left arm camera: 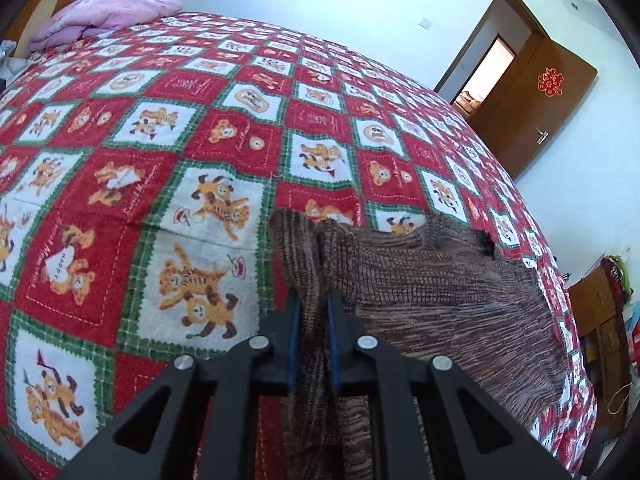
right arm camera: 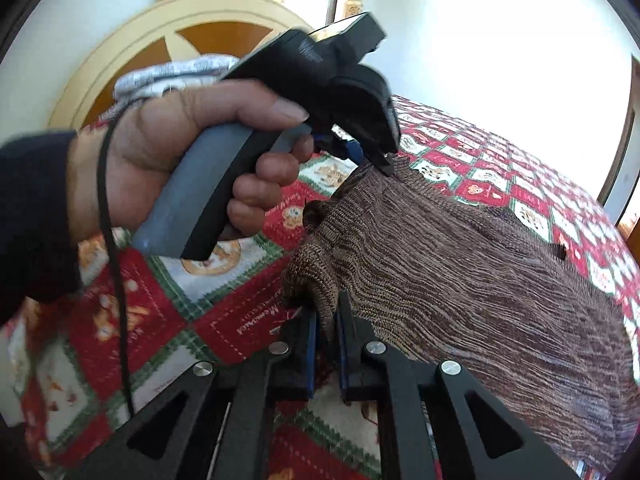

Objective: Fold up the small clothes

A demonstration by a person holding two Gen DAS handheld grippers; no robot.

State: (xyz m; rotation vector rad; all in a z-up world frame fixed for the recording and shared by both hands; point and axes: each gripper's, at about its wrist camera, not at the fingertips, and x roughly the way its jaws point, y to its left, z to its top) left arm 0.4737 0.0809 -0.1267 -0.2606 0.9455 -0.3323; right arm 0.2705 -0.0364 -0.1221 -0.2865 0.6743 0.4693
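Brown ribbed knit garment near the quilted bedspread's edge, one bunched corner pinched by each gripper: left, right.

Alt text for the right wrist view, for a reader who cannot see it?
The right gripper is shut on a fold of a brown knit garment lying on a red, white and green patchwork bedspread. Further along the same edge, a hand holds the left gripper, also pinching the garment.
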